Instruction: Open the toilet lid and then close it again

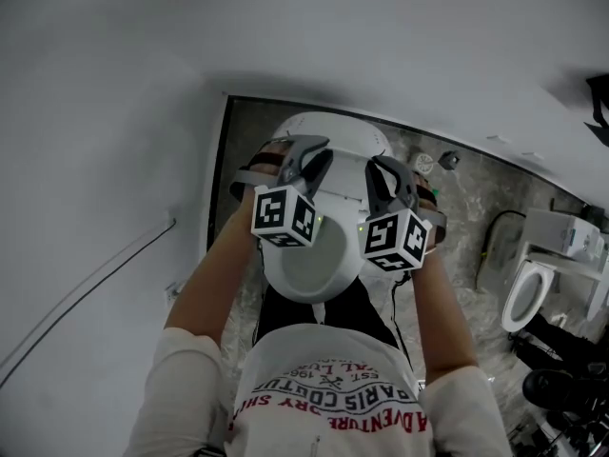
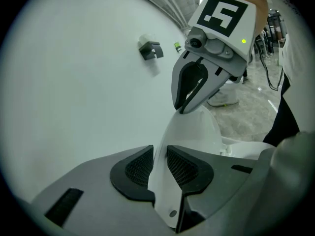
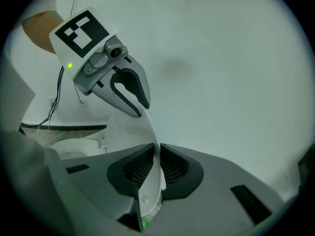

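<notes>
Lid [image 2: 189, 132] recorded raised clear of toilet bowl [image 3: 74, 149], its rim pinched by left gripper [image 2: 160, 155] and right gripper [image 3: 157, 154] (jaws narrowly parted, pads pressed on plastic); opening judged done, lowering outstanding.

Left gripper [image 1: 314, 155] and right gripper [image 1: 379, 171] side by side over white toilet lid [image 1: 319, 255] — both at its far part. Second toilet [image 1: 529, 295] at right, on marbled floor [image 1: 457, 208].
</notes>
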`<state>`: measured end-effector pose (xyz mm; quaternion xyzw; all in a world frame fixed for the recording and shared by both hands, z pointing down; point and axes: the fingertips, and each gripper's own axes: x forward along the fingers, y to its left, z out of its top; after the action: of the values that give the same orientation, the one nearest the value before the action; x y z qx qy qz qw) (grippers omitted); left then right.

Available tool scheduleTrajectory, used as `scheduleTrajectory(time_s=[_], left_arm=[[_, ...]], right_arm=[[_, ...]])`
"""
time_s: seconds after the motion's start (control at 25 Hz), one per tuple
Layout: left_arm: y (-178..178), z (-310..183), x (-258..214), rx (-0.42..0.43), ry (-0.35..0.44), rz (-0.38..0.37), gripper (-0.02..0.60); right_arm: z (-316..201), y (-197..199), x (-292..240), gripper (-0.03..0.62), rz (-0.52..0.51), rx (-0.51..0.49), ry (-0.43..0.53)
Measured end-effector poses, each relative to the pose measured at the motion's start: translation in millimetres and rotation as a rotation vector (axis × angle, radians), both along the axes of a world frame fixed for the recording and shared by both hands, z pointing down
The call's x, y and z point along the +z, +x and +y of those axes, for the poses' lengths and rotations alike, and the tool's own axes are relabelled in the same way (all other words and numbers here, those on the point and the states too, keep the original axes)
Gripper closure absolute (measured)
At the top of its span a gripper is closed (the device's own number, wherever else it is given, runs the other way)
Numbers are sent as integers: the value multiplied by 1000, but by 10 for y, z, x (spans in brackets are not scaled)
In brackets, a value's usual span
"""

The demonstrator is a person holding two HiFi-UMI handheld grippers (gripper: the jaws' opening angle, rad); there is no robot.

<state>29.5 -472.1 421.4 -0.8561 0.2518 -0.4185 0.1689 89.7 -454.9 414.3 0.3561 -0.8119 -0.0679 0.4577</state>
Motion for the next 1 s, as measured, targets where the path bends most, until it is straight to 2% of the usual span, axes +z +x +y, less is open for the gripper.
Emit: scheduleTrajectory(time_s=[0.12,0.28,0.44,0.56,0.68,0.88,1.0], left_arm=[[-12,6,-10,2,-17,-21,492],[-72,111,-76,29,-38,-46,493],[-72,199,-240,62,9,-60,485],[-144,265,-549,23,60,43,499],[-280,424,-844,-42,68,160,516],[-500,851,-1270,-162,-7,405,554],[-575,1136,-1596,-178,-3,517,564]], right_arm=[[3,6,-15,557,-45,32,-41],[113,-57,-77,557,-17,29,-62],[193,1,-310,557,-68,66,-49],[297,50,-604,557,-171,145,-30],[489,66,-868,559,-309,250,-19],[955,60,-1192,560,-479,413,13],[1237,4,-1465,570,-564,480,66]])
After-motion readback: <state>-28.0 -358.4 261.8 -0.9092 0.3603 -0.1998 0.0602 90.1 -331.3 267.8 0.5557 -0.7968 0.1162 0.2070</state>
